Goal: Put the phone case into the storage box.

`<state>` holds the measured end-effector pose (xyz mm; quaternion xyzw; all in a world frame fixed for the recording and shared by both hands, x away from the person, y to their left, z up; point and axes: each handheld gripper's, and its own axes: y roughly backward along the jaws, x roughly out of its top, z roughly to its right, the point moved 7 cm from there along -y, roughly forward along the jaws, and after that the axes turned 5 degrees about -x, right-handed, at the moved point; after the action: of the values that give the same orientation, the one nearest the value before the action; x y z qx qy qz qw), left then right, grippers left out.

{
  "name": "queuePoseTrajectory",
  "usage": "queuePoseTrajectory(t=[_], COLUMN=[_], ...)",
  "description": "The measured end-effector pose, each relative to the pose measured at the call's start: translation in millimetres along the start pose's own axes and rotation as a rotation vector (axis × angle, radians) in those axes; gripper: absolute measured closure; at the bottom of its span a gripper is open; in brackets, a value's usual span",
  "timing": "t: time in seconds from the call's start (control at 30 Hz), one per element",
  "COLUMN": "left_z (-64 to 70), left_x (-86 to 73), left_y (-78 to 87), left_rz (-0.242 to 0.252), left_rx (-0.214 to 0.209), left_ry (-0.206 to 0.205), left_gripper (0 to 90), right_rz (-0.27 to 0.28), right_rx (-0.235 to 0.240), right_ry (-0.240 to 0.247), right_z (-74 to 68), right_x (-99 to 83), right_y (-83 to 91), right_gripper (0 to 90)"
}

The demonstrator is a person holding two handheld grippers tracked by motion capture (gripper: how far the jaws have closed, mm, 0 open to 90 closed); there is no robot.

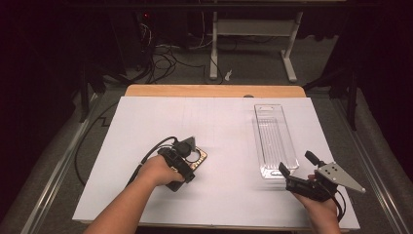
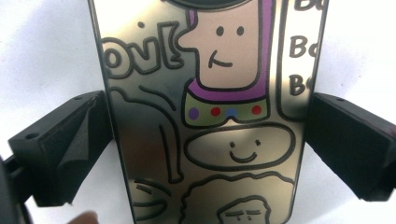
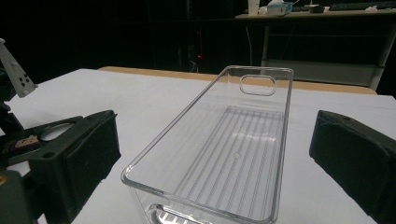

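The left gripper (image 1: 191, 163) hangs low over a flat metal case (image 2: 205, 116) that lies on the white worktop (image 1: 214, 126). In the left gripper view the case runs lengthwise between the two black jaws, its shiny face printed with cartoon figures and bold letters. The jaws stand spread, one at each long edge; the left one sits right against the edge and the right one is touching or nearly so, but a firm grip cannot be told, so the gripper reads as released around the case rather than clamped on it. In the high view the case peeks out just beyond the gripper's tip, partly under it. The right gripper (image 1: 297, 168) is held well apart from the left one, at the near end of a clear tray (image 1: 274, 139). In the right gripper view its jaws are wide apart and empty, and the tray (image 3: 219, 149) lies straight ahead between them, its ribbed floor bare and a slot handle cut in its far wall. The tray's near end is just in front of the jaws, not touched by them. In that same view the case and the left gripper show off to the left of the right gripper, near its left jaw.
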<state>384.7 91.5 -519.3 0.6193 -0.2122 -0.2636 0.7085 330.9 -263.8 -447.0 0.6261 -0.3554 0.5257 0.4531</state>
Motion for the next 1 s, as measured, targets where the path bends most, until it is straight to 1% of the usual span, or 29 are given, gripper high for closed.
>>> queuePoseTrajectory(t=[0.5, 0.7, 0.9, 1.0], left_z=[-1.0, -1.3, -0.8, -0.9], left_x=[1.2, 0.8, 0.4, 0.4], left_y=[0.8, 1.8, 3.3, 3.4], left_rz=[-0.013, -0.011, 0.0, 0.002], left_rx=[-0.005, -0.003, -0.002, -0.003], left_ry=[0.002, -0.002, -0.009, -0.01], left_gripper=[6.1, 7.6, 12.3, 12.5], right_rz=[0.001, 0.0, 0.0, 0.001], right_rx=[0.001, 0.001, 0.002, 0.002], right_ry=[0.002, 0.001, 0.005, 0.004], right_z=[-1.3, -1.3, -1.6, -1.6], right_x=[0.4, 0.3, 0.4, 0.5], right_y=[-0.4, -0.7, -1.0, -0.8], right_gripper=[2.2, 2.2, 2.2, 2.2])
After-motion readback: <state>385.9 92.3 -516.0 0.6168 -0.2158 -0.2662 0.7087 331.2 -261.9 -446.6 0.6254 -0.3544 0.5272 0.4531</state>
